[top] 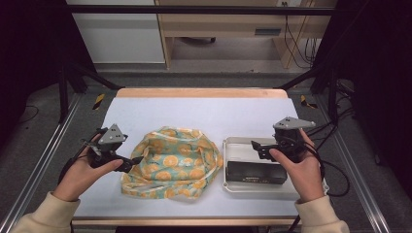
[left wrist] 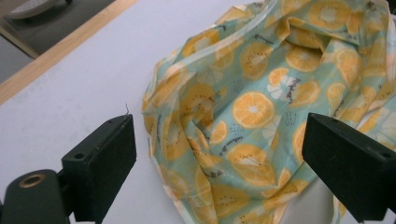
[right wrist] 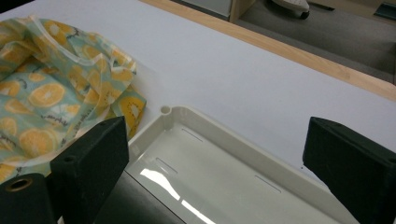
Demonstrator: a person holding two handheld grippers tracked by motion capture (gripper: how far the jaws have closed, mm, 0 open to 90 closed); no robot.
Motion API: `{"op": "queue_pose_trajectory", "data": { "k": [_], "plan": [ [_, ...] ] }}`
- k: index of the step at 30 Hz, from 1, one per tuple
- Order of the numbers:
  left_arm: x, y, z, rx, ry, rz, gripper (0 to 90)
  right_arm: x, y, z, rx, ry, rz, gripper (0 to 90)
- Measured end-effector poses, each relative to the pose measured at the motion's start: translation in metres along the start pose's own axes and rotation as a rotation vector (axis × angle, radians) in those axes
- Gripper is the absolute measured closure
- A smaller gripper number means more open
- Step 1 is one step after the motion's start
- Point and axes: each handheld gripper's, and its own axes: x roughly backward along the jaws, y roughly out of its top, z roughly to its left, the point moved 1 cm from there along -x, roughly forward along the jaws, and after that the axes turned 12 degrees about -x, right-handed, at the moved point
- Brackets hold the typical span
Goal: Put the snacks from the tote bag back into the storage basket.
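The left gripper [top: 127, 161], jaws spread and empty, is approaching the cloth's [top: 172, 162] left edge at mid-table. The right gripper [top: 262, 148], jaws likewise apart, is hovering over the tray [top: 233, 144] holding a black box [top: 256, 172]. Nothing is grasped yet; the work is just starting.

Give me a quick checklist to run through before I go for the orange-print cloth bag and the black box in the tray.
1. Left gripper open: ok, jaws stand wide in the left gripper view.
2. Left gripper lined up on the cloth bag: ok, its crumpled edge lies between the jaws.
3. Right gripper open: ok, nothing held.
4. Black box lying in the white tray: ok.
5. Bag's opening reachable: cannot tell, the fabric is bunched.
6. Bag apart from the tray: not ok, its edge lies against the tray's corner.
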Motion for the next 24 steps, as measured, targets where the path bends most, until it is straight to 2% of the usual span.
{"op": "queue_pose_trajectory", "data": {
  "k": [4, 8, 12, 15, 19, 24],
  "plan": [
    [0.002, 0.003, 0.001, 0.032, 0.029, -0.019, 9.7, -0.001, 0.004, 0.005, -0.037, -0.006, -0.040, 7.2],
    [0.004, 0.003, 0.003, 0.042, 0.069, -0.028, 8.2, 0.000, 0.006, 0.006, -0.082, -0.031, -0.106, 7.3],
    [0.005, -0.001, 0.005, 0.066, 0.105, -0.056, 7.8, 0.005, 0.006, -0.002, -0.138, -0.067, -0.166, 7.3],
    [0.004, -0.008, 0.008, 0.076, 0.137, -0.070, 7.8, 0.009, 0.001, -0.009, -0.149, -0.106, -0.174, 7.2],
    [0.003, -0.020, 0.012, 0.122, 0.142, -0.073, 7.8, 0.015, -0.007, -0.020, -0.169, -0.147, -0.181, 7.2],
    [0.000, -0.036, 0.017, 0.176, 0.148, -0.080, 7.8, 0.022, -0.022, -0.038, -0.217, -0.199, -0.192, 7.2]
  ]
}}
